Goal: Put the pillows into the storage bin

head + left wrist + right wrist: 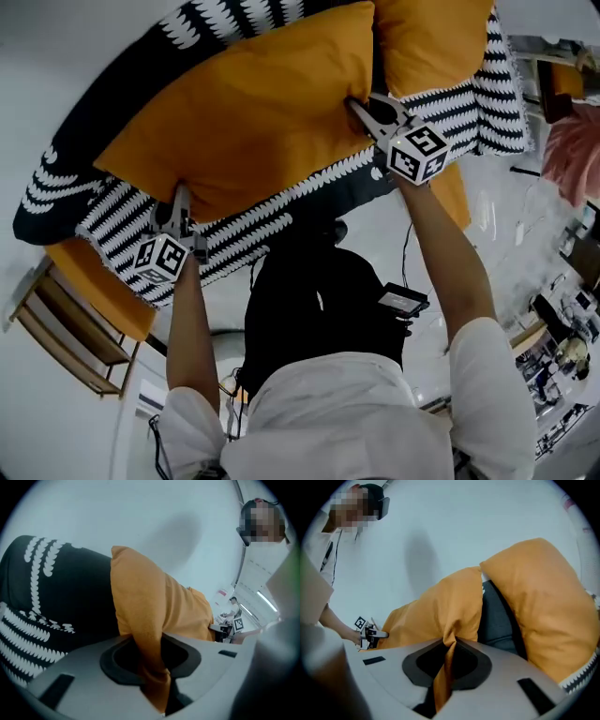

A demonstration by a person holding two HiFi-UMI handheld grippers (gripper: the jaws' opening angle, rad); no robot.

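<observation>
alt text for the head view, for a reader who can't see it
A person grips an orange pillow at its near edge, the left claw at one end and the right claw at the other. Black-and-white patterned fabric and a second orange pillow lie beside it.

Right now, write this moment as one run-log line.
left gripper: shut on orange pillow | right gripper: shut on same pillow | second orange pillow: ungripped

No readable text, labels or numbers
</observation>
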